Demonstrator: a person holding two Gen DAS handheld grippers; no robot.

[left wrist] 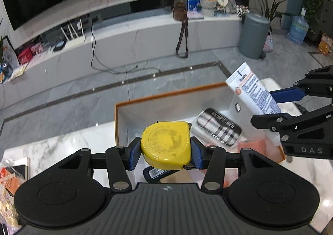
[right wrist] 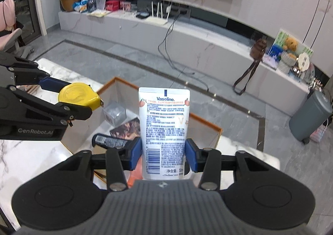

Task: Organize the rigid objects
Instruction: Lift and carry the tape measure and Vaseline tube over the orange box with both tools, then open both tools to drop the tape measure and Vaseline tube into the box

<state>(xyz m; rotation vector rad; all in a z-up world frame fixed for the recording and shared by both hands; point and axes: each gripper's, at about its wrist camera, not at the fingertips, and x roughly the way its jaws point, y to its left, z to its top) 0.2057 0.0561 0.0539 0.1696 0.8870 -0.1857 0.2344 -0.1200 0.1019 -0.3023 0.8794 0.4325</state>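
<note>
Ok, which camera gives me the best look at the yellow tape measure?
Left wrist: the yellow tape measure sits centred, its round face clear, between the left gripper pads. Right wrist shows it only edge-on at the left.

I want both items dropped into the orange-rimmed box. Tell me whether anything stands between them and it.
Nothing visible blocks either one. The yellow tape measure in the left gripper and the Vaseline tube in the right gripper hang over the open box. A striped tin and other items already lie inside.
</note>
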